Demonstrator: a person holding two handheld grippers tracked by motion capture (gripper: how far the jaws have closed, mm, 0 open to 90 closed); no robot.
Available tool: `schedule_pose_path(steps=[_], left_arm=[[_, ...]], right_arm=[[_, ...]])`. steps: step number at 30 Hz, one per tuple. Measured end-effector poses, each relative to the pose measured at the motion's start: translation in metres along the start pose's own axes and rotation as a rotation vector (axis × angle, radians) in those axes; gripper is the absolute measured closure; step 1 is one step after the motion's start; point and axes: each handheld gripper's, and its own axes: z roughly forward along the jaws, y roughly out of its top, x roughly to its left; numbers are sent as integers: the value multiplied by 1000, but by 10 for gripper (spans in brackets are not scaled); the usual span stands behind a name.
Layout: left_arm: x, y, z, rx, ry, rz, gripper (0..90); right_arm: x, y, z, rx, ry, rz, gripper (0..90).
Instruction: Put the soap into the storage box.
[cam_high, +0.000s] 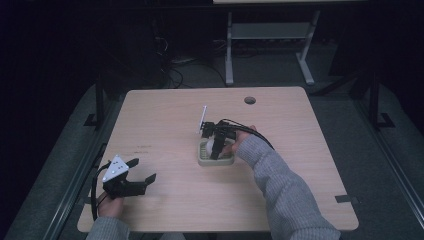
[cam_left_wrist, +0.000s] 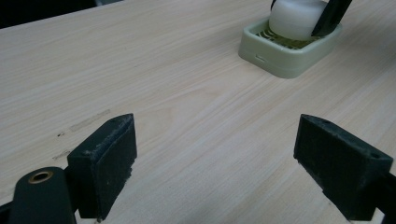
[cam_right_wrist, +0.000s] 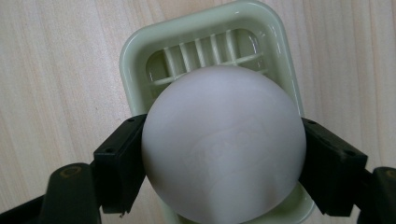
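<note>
The right gripper (cam_right_wrist: 223, 154) holds a white bar of soap (cam_right_wrist: 223, 144) between its two jaws, one jaw pressed on each side of the bar, directly over the pale green soap dish (cam_right_wrist: 140, 51). The right gripper view shows the slatted bottom of the dish behind the soap and a faint stamped mark on the soap face; whether the soap already touches the slats I cannot tell. In the high view the dish (cam_high: 216, 161) sits near the middle of the wooden table (cam_high: 165, 115), with the right gripper (cam_high: 214, 148) pointing down into it and a grey sleeve (cam_high: 280, 185) behind it. The left gripper (cam_high: 141, 170) rests well apart from the dish, toward the person's left, its jaws spread wide and holding nothing. The left gripper view gives the dish (cam_left_wrist: 289, 58) from the side, with the soap (cam_left_wrist: 296, 18) standing higher than the rim
</note>
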Motion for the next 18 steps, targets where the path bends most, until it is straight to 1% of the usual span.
schedule_pose_path(steps=[5, 13, 18], left_arm=[[0, 0, 0, 1, 1, 1, 128], [0, 0, 0, 1, 1, 1, 128], [1, 0, 0, -1, 3, 2, 128]], right_arm=[[-1, 0, 1, 2, -2, 4, 230], [-3, 0, 2, 4, 7, 9, 230], [-3, 1, 3, 11, 3, 5, 230]])
